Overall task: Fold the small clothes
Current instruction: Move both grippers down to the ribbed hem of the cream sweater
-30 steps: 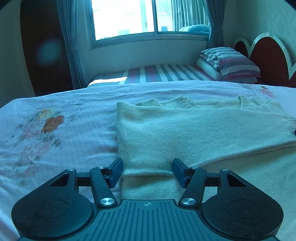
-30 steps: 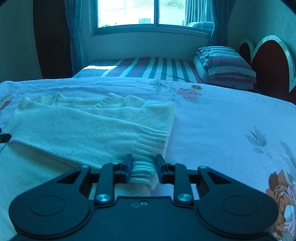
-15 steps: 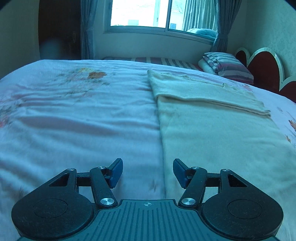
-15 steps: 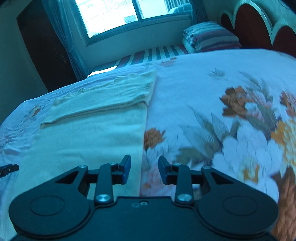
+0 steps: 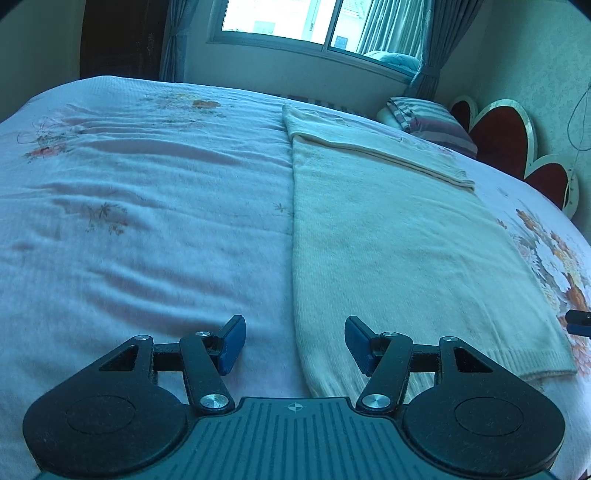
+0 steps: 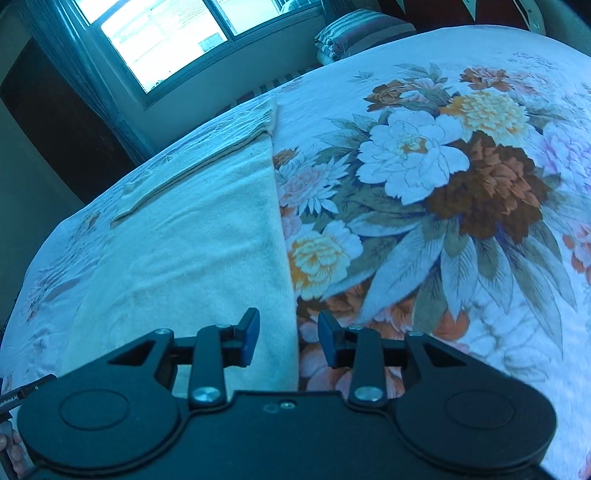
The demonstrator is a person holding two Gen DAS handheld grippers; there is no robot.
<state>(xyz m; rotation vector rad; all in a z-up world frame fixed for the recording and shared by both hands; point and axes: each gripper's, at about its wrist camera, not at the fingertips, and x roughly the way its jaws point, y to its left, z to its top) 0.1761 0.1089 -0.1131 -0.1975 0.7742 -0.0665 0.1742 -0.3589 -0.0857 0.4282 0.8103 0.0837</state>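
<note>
Lying flat on the bed (image 5: 147, 229), the cream sweater (image 5: 399, 251) has its sleeves folded across the top, leaving the body fold undone, while the left tool (image 5: 294, 343) and right tool (image 6: 289, 341), jaws just narrowing and widening respectively, straddle its near corners part-open and empty.

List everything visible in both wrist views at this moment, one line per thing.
sweater: one, cream, flat on bed, sleeves folded across far end
bedspread: one, pale with floral print, under sweater
pillow: one, striped, beyond the bed
headboard: one, red scalloped, far right
window: one, bright, curtained, back wall
left gripper: black, blue fingers open astride sweater's left edge
right gripper: black, blue fingers open astride sweater's right edge
</note>
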